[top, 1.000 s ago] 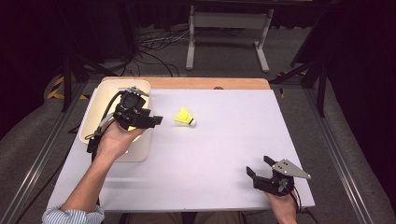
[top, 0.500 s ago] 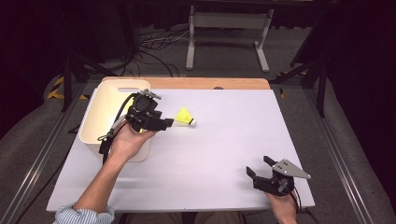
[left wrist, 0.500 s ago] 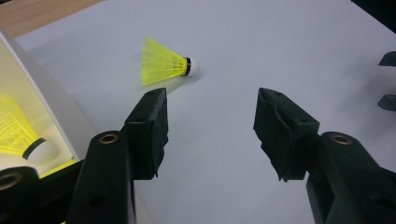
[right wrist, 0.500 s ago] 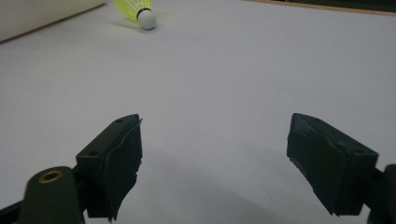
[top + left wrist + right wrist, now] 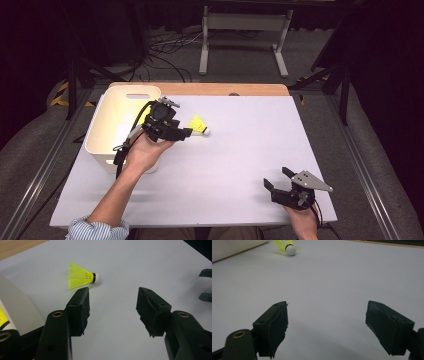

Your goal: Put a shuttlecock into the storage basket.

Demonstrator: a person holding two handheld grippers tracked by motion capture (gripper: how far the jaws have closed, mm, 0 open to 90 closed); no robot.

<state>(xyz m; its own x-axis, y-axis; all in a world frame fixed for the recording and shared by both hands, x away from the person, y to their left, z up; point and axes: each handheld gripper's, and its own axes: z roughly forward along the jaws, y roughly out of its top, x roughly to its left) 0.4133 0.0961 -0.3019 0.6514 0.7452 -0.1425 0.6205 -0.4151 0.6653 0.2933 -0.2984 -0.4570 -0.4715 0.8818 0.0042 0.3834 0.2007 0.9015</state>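
A yellow shuttlecock (image 5: 197,125) with a white cork tip lies on its side on the white table top (image 5: 240,150), just right of the white bin (image 5: 100,150). My left gripper (image 5: 185,133) hovers at the bin's right edge, open and empty, its jaws just short of the shuttlecock. In the left gripper view the shuttlecock (image 5: 81,276) lies beyond the left jaw of that gripper (image 5: 112,293). My right gripper (image 5: 276,178) rests open and empty near the front right corner. From the right gripper (image 5: 327,307), the shuttlecock (image 5: 287,246) shows far off.
Something yellow (image 5: 2,317) lies inside the bin (image 5: 17,307). A wooden strip (image 5: 225,89) runs along the table's far edge. Cables and a metal stand (image 5: 240,40) sit on the floor behind. The right gripper's jaws (image 5: 206,285) show at the edge of the left gripper view.
My left gripper has moved right, from over the bin's edge to close beside the shuttlecock. The right gripper and the shuttlecock have stayed put.
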